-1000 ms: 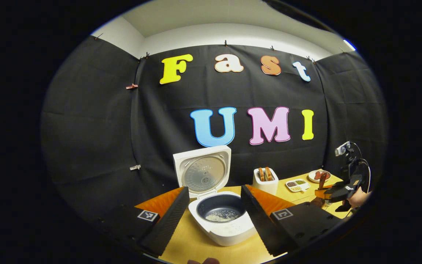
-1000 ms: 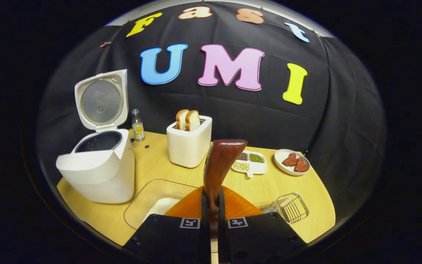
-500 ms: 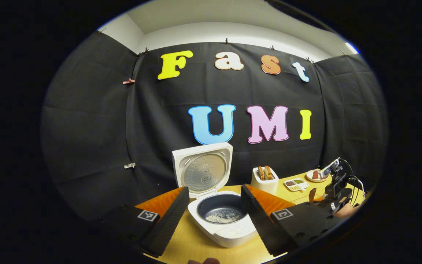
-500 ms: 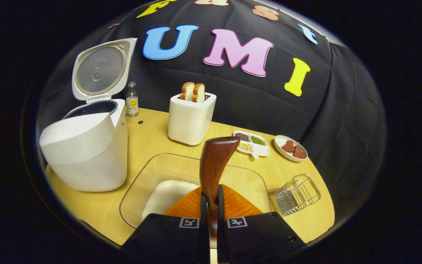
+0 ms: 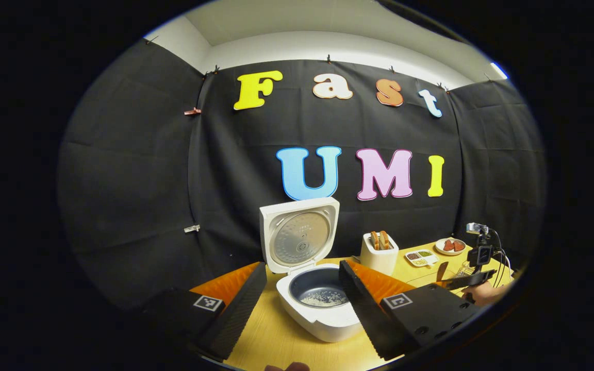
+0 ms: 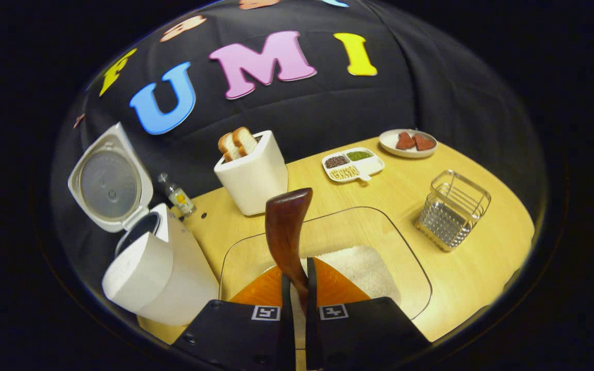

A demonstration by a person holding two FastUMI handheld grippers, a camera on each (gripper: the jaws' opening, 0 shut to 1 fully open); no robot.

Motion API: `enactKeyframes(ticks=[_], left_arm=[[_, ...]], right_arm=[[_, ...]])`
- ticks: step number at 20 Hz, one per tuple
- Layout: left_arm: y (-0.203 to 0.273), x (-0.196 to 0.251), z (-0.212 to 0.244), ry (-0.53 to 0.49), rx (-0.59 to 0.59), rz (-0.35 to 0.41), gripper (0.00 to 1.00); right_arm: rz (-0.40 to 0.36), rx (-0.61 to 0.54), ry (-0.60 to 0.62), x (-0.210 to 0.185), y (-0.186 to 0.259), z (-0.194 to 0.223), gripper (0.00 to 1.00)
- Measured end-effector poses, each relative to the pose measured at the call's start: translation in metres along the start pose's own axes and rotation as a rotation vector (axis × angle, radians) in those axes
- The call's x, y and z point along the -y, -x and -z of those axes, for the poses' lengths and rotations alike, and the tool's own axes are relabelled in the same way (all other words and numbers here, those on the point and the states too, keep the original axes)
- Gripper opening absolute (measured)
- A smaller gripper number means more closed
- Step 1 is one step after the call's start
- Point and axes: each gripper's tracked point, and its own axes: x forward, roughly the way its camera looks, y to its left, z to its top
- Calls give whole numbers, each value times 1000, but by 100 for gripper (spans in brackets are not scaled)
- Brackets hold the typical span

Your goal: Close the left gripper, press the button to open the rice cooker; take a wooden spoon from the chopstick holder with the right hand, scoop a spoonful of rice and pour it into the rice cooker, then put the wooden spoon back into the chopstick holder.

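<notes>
My right gripper (image 6: 297,288) is clenched on the wooden spoon (image 6: 285,233), both fingers pinching its handle; the dark, glossy bowl of the spoon curves up above the clear glass tray (image 6: 410,263), where a mound of white rice (image 6: 361,265) lies. The tray is square with rounded corners and sits on the pale wood-grain table (image 6: 482,268). To its right stands the wire chopstick holder (image 6: 452,208), an open metal basket. My left gripper (image 5: 302,288) hangs with its ribbed fingers spread wide, holding nothing. Between them I see the rice cooker (image 5: 323,309), smooth white plastic, its lid upright showing a round metal liner, and a scatter of rice grains in the dark inner pot. Behind the tray are a white toaster (image 6: 253,172) with two bread slices, a divided dish (image 6: 352,164) and a small plate (image 6: 408,142).
</notes>
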Motion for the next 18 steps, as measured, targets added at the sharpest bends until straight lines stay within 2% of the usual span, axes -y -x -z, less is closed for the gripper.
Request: enactKeyframes(ticks=[3, 8, 12, 13, 14, 15, 18], left_arm=[[7, -3, 0, -5, -2, -10, 97], [21, -1, -5, 1, 7, -25, 97], [34, 1, -2, -2, 3, -28, 97], [36, 2, -2, -1, 2, -29, 97], [37, 2, -1, 0, 1, -31, 97], [38, 1, -1, 2, 1, -33, 97], [39, -1, -2, 8, 6, -38, 97]], right_arm=[[-60, -8, -165, 13, 6, -3, 12], [-136, 8, -344, 24, 21, -9, 12], [-185, 55, -546, 26, 25, -32, 12], [-194, 70, -582, 27, 27, -38, 12], [-203, 86, -609, 29, 31, -44, 17], [-214, 101, -627, 30, 34, -50, 12], [-246, 123, -650, 29, 41, -61, 12]])
